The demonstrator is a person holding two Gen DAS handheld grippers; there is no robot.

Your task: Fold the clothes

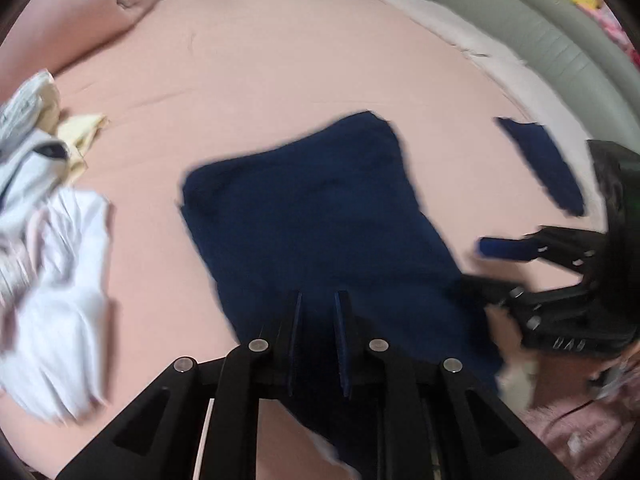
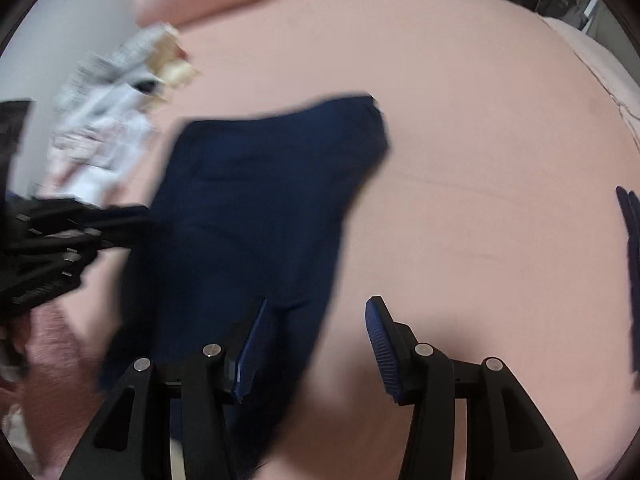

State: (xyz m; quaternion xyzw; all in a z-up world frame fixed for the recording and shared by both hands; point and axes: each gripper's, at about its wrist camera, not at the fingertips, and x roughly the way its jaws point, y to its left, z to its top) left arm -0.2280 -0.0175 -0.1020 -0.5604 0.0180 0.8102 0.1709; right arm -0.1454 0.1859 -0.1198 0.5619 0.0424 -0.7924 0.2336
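Two claws worked over a navy garment [image 1: 316,216] spread mid-bed on the pink sheet [image 1: 280,60]. Near its close edge, the left claw [image 1: 318,332] was pinched together on the fabric, while the right claw [image 2: 316,344] stood apart with the cloth's right edge between its fingers. White clothes [image 1: 52,280] lay heaped far left.

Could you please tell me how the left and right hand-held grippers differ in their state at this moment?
The left hand-held gripper has its jaws nearly together, with the navy garment between them, while the right hand-held gripper stands wide open and holds nothing. The left one sits over the garment's near edge; the right one straddles the garment's right edge and bare pink sheet. Both have black frames and blue pads.
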